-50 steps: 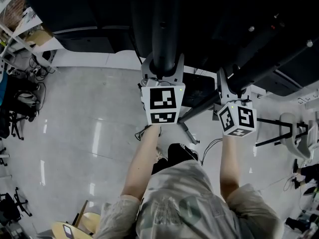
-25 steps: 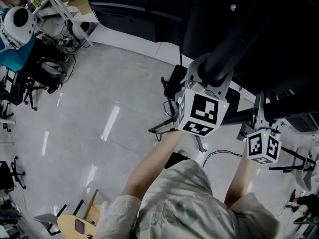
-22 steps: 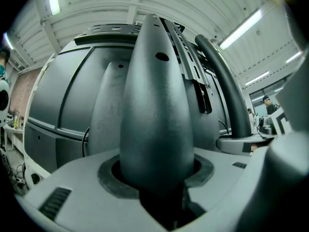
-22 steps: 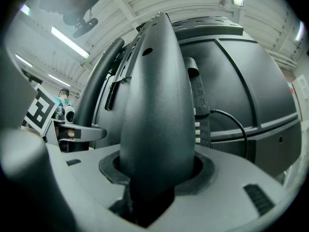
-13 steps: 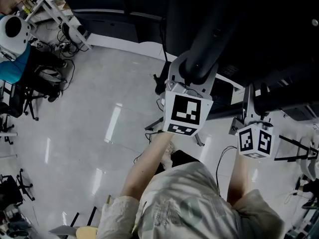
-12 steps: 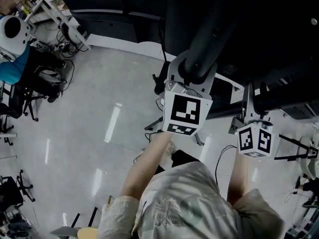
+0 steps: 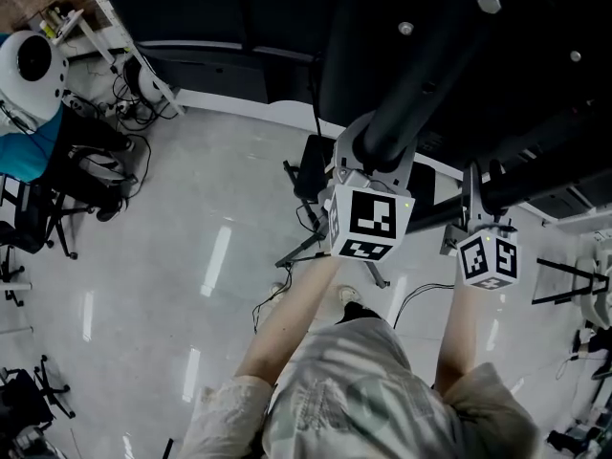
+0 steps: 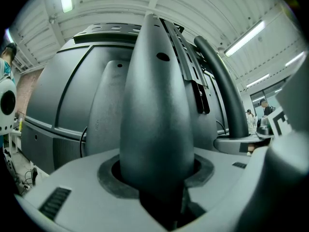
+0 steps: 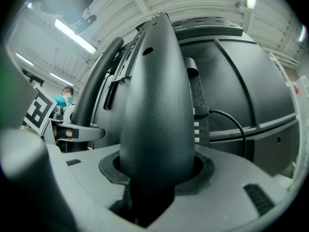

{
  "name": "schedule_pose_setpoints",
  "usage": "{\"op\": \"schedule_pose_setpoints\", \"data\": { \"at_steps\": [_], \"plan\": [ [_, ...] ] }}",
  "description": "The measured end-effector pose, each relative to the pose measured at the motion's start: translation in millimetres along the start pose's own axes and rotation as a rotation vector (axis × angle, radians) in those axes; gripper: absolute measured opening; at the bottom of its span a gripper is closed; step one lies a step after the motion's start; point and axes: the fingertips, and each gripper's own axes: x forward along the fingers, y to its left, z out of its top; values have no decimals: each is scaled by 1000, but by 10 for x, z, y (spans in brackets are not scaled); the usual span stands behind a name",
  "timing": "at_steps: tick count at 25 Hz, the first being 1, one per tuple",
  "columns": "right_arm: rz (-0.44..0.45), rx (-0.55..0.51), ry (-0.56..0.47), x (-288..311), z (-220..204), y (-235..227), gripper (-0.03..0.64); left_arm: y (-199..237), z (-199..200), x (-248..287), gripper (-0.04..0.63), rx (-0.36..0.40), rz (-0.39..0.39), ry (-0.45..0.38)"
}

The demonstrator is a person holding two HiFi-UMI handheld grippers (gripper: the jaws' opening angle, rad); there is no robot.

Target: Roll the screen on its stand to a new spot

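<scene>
The big black flat screen (image 8: 63, 100) stands on its dark grey metal stand, right in front of the person. The left gripper (image 8: 155, 175) squeezes one thick stand pole (image 8: 154, 95), and the right gripper (image 9: 157, 175) squeezes another pole (image 9: 157, 95). The shiny pale floor (image 7: 172, 218) has slid sideways since before, so the screen is probably rolling now.

Dim, ceiling-strip-lit views, fisheye-warped, foreground blurred.
</scene>
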Motion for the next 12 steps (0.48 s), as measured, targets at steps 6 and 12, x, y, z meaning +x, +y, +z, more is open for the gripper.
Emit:
{"op": "schedule_pose_setpoints", "data": {
  "at_steps": [6,12],
  "plan": [
    [8,-5,-8,111,44,787,209,671,27,-389,216,-2,-14,11],
    [24,0,-14,300,27,1644,209,1457,72,-788,215,3,1,-9]
  ]
}}
